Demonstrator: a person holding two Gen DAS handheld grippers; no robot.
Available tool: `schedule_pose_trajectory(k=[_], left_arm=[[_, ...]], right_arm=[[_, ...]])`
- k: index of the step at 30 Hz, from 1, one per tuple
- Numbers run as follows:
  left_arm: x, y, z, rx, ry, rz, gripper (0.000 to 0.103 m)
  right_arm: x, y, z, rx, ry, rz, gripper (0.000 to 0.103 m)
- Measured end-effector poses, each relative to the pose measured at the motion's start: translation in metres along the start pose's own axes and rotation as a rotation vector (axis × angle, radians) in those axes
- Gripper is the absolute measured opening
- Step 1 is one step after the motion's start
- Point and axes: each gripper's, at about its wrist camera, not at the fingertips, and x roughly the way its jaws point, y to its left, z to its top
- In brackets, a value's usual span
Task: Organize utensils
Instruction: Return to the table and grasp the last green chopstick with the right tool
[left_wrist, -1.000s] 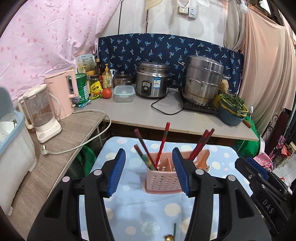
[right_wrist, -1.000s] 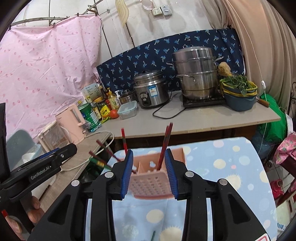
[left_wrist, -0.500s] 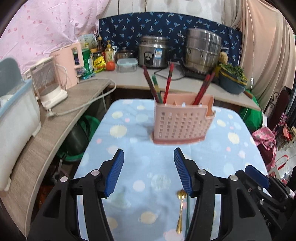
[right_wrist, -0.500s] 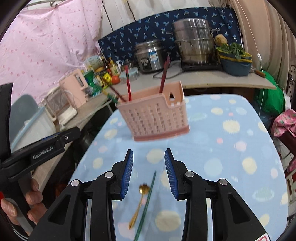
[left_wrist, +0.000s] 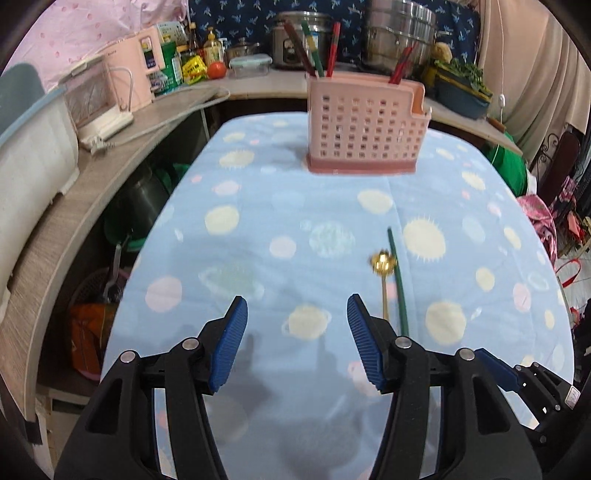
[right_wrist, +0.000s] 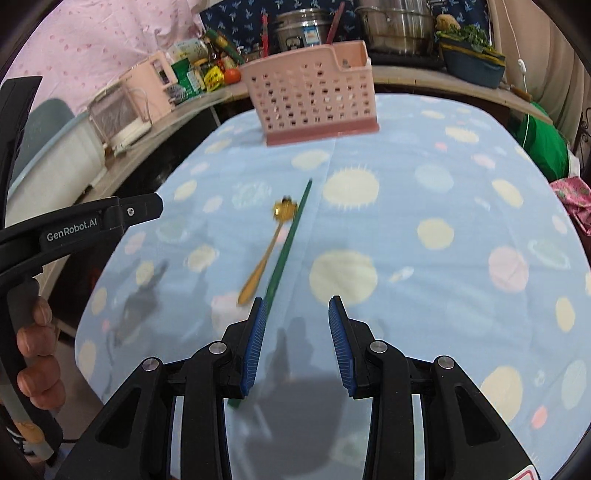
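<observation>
Both grippers hang over the blue spotted tablecloth (left_wrist: 258, 206) with nothing between their pads. The left gripper (left_wrist: 297, 341) has its jaws released and standing wide; the right gripper (right_wrist: 297, 345) is released too, at a narrower gap. A gold spoon (right_wrist: 266, 254) and a green chopstick (right_wrist: 284, 258) lie side by side on the cloth, just ahead of the right gripper's left pad. The pink utensil basket (left_wrist: 364, 129) stands upright at the far end, with red and green chopsticks (left_wrist: 314, 44) sticking up out of it.

"GenRobot.AI" stands in white on the left gripper (right_wrist: 92, 221) body.
</observation>
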Motion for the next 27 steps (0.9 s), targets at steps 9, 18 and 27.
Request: schedule_pose_trajectory(k=[9, 18, 27], left_arm=[[0.013, 0.009, -0.042, 0.001, 0.091, 0.011, 0.053], [0.015, 0.022, -0.054, -0.031, 0.119, 0.027, 0.057], [0.017, 0.022, -0.055, -0.030, 0.123, 0.024, 0.059]], right_arm=[[0.004, 0.021, -0.024, -0.040, 0.038, 0.024, 0.035], [0.013, 0.034, -0.031, -0.073, 0.062, 0.024, 0.035], [0.013, 0.033, -0.034, -0.107, 0.036, -0.041, 0.017]])
